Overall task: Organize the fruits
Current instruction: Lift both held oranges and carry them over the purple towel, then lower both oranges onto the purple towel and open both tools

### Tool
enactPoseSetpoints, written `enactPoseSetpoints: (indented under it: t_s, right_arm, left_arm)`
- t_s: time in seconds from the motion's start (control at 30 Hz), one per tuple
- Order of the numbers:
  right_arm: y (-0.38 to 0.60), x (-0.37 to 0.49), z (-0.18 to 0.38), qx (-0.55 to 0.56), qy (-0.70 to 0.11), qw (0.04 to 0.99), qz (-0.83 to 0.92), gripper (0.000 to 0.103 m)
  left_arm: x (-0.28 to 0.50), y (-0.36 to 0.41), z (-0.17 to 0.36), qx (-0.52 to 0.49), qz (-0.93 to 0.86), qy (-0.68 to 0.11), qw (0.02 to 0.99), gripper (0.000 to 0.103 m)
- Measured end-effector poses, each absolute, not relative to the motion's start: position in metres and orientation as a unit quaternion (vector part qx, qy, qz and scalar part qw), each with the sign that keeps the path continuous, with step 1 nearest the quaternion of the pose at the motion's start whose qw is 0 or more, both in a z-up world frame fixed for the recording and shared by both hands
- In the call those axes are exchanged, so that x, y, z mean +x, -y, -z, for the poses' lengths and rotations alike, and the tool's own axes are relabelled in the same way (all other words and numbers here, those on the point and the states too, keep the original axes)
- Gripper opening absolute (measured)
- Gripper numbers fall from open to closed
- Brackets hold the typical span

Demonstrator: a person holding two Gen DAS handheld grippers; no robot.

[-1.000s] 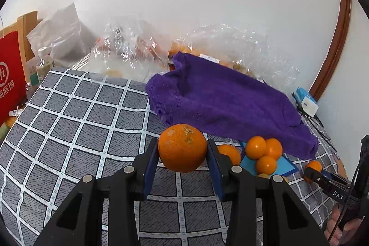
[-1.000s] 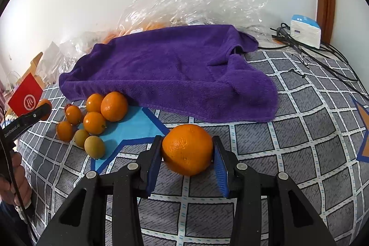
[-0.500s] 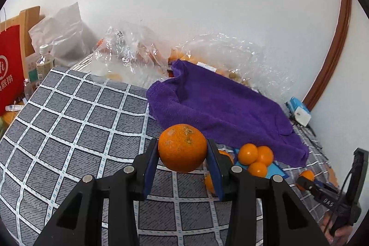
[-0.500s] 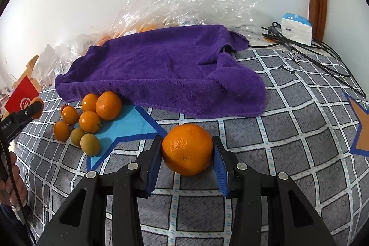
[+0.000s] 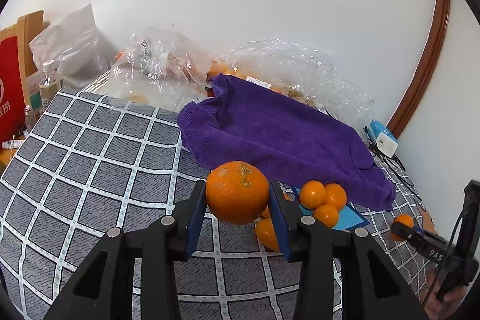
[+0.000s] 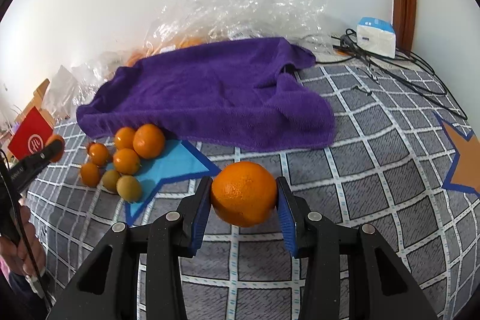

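Observation:
My left gripper (image 5: 237,200) is shut on a large orange (image 5: 237,191) and holds it above the checked cloth. My right gripper (image 6: 243,201) is shut on another large orange (image 6: 243,193), also held up. A pile of small oranges (image 6: 129,149) and two greenish fruits (image 6: 128,187) lies on the blue star patch (image 6: 172,167), in front of the purple towel (image 6: 216,89). The pile also shows in the left wrist view (image 5: 322,200), right of my held orange. The right gripper with its orange shows at the left view's right edge (image 5: 403,225).
Crumpled clear plastic bags (image 5: 162,74) with fruit lie behind the towel by the wall. A white-blue box (image 6: 376,36) and black cables (image 6: 399,65) sit at the back right. A red bag (image 5: 9,101) and a bottle (image 5: 49,86) stand off the left edge.
Both grippers have lifted and pulled back a little with their oranges still held. The fruit pile and towel have not moved.

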State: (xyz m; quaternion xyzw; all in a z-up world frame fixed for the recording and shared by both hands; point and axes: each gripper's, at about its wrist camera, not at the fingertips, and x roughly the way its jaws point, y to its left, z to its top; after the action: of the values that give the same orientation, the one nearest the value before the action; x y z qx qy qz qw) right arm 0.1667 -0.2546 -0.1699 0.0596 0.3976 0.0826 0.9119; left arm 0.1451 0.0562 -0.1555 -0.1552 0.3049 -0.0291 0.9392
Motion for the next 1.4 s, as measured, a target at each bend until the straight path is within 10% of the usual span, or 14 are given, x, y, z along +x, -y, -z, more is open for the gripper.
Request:
enactPoseSetpoints:
  t_s: [0.77,1.4]
  right_arm:
    - [0.244,0.251,0.109,0.041,-0.349,0.933,-0.077,0.042]
    - [0.237,0.348,0.131,0.041,-0.367,0.927,-0.066,0.042]
  left_arm:
    - [0.210,-0.048,0.056,-0.106,0.044,-0.274,0.955,0.039]
    - [0.321,-0.024,0.100,-0.110,0.056,-0.324,0.938,0.039]
